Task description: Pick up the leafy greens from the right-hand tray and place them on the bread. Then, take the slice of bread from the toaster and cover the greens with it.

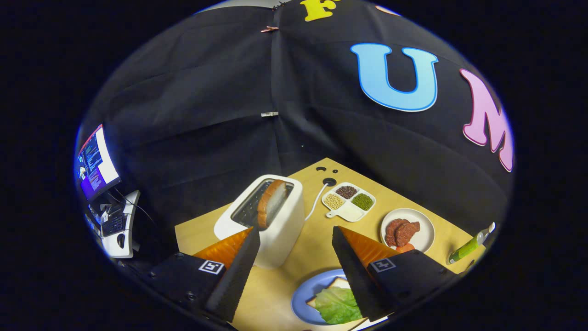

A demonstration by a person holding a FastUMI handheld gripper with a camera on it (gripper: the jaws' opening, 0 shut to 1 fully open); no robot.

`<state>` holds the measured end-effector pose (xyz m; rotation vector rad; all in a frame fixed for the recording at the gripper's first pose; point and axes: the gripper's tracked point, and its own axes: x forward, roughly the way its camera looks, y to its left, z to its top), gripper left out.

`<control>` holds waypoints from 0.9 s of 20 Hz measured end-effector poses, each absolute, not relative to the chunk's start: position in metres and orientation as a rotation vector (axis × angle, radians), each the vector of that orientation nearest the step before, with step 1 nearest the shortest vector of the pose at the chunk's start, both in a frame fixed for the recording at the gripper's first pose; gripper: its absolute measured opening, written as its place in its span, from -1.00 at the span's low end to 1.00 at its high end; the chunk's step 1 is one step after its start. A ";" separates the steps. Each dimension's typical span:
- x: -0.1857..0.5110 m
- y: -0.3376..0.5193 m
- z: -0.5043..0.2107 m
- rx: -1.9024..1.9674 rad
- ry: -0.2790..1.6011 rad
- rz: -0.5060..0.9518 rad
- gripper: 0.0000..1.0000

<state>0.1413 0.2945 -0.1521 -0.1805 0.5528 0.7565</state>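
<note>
My gripper [296, 227] hangs open above the wooden table [317, 248] with nothing between its fingers. A white toaster [266, 220] stands just ahead of the left finger [239, 266], with a slice of bread [271, 202] sticking up out of its slot. Below the right finger [353, 271] lies a blue plate [303, 292] holding a bread slice [335, 282] with the leafy greens [337, 305] resting on top. The right finger hides part of the plate.
A white divided dish [349, 202] with beans and grains sits beyond the fingers, near the toaster's cord [314, 202]. A white plate [413, 230] with meat pieces lies to the right, and a green bottle [468, 248] beyond it. A monitor and keyboard stand far left.
</note>
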 end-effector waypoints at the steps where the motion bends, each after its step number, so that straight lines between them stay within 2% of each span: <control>1: 0.144 0.306 -0.151 -0.185 0.548 0.765 0.97; 9: 0.174 0.372 -0.162 -0.215 0.564 0.761 0.97; 18: 0.194 0.400 -0.209 -0.271 0.667 0.666 0.98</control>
